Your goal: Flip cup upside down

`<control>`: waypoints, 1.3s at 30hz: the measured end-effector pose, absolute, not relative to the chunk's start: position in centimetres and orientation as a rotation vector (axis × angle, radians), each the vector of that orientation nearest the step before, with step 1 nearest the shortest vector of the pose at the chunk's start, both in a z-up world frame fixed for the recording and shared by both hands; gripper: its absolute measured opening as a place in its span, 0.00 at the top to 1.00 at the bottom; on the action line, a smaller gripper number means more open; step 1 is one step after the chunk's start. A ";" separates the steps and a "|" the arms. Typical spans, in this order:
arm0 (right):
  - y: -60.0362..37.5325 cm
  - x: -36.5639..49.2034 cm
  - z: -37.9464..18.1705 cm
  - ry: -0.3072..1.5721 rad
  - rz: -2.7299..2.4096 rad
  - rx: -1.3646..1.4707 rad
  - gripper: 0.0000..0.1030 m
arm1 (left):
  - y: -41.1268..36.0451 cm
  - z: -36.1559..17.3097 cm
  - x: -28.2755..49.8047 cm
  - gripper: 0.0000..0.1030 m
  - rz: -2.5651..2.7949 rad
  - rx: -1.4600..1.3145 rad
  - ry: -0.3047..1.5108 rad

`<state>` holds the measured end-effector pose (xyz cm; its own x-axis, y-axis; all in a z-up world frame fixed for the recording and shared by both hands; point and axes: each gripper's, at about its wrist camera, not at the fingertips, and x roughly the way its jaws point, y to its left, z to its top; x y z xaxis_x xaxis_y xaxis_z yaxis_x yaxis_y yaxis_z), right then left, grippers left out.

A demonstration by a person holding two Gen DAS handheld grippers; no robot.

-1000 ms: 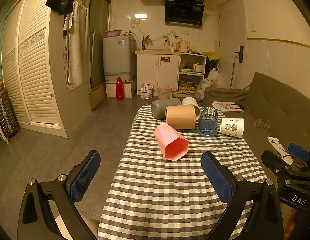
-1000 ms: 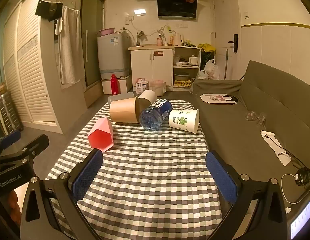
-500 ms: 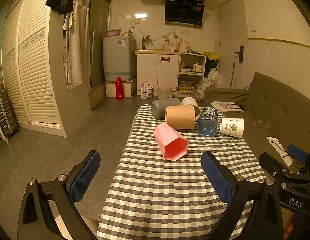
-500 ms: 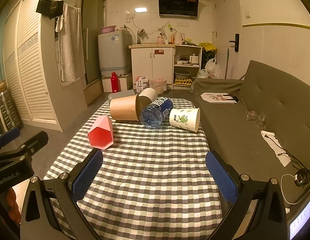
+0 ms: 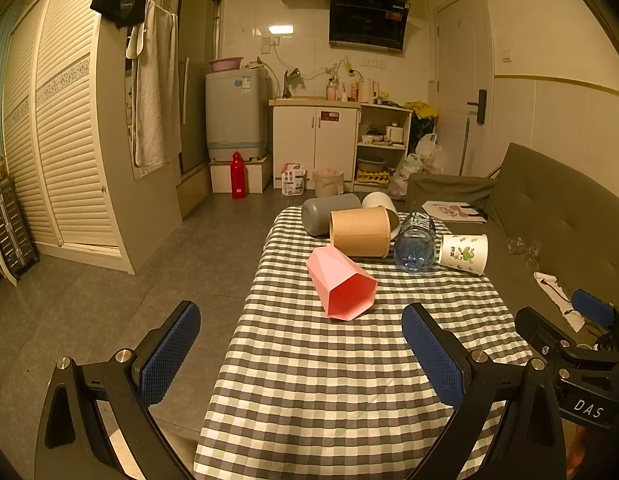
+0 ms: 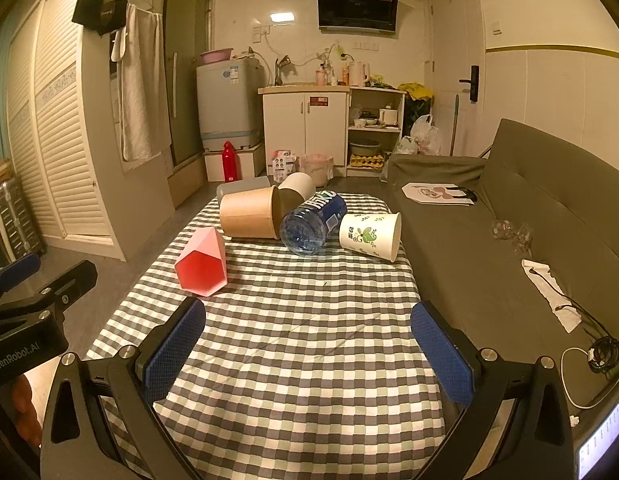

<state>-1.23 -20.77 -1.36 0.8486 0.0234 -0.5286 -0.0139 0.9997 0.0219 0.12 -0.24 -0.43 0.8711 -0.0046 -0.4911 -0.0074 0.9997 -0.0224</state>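
Both grippers hung over the near end of the grey-and-white checked tablecloth [image 6: 309, 360] — left gripper [image 5: 301, 344] and right gripper [image 6: 309, 344] spread wide, gripping nothing. The pink faceted plastic cup [image 5: 341, 284] lay on its side mid-table, mouth facing us, just in front of the brown cardboard tub [image 5: 361, 232].

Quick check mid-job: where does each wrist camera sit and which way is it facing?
Left wrist: over the table's near left corner, facing the kitchen; its open tongs frame the pink cup; right tongs at right edge.
Right wrist: over the near right, beside the sofa; its open tongs face the floral cup.
Shared: checked table, all tipped cups, bottle.
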 end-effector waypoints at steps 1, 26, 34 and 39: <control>-20.8 -1.2 -1.3 0.558 0.020 0.017 0.00 | -0.2 -0.4 0.2 0.00 0.002 -0.023 0.514; -20.6 -1.2 -1.8 0.563 0.019 0.015 0.00 | -0.2 -0.5 0.2 0.00 0.002 -0.023 0.518; -20.6 -1.1 -1.8 0.567 0.020 0.012 0.00 | -0.3 -0.8 0.2 0.00 0.002 -0.022 0.519; -20.5 -1.1 -1.8 0.567 0.020 0.012 0.00 | -0.3 -0.9 0.2 0.00 0.002 -0.023 0.520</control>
